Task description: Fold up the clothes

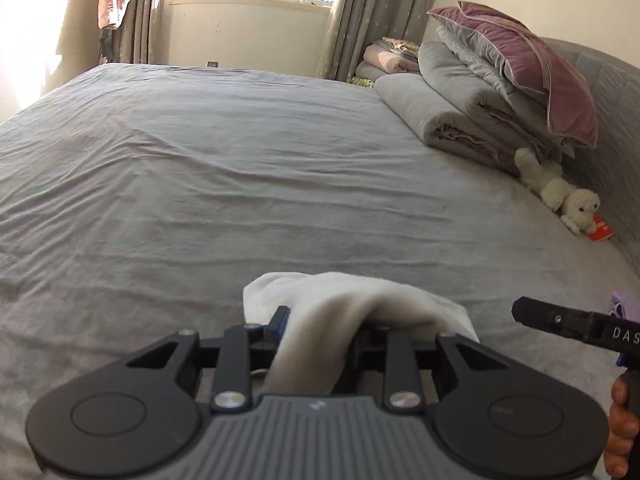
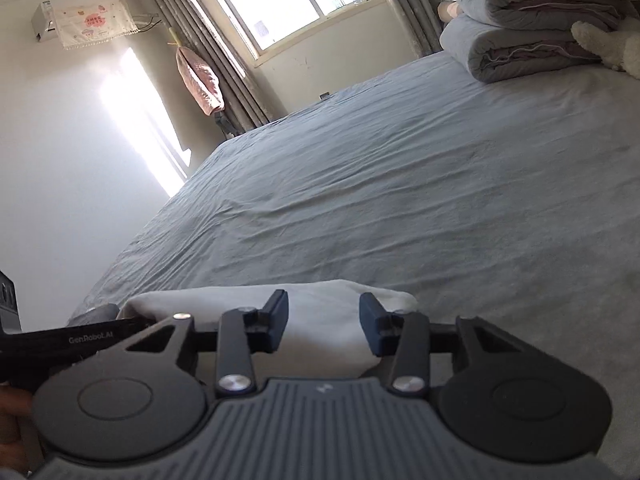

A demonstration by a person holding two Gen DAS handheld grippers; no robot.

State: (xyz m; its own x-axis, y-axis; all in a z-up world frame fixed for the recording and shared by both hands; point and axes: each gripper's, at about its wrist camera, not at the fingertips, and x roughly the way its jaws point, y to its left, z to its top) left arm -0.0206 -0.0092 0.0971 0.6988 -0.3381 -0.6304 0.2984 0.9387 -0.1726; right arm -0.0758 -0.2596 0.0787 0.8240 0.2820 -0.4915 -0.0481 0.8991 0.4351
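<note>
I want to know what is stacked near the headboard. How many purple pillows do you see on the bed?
1. The purple pillow lies on top of the folded grey quilts beside the headboard. Others may be hidden behind the pile.

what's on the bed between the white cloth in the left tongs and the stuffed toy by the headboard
Nothing but bare, wrinkled grey sheet. The left wrist view shows that stretch open from the white cloth to the stuffed toy.
</note>
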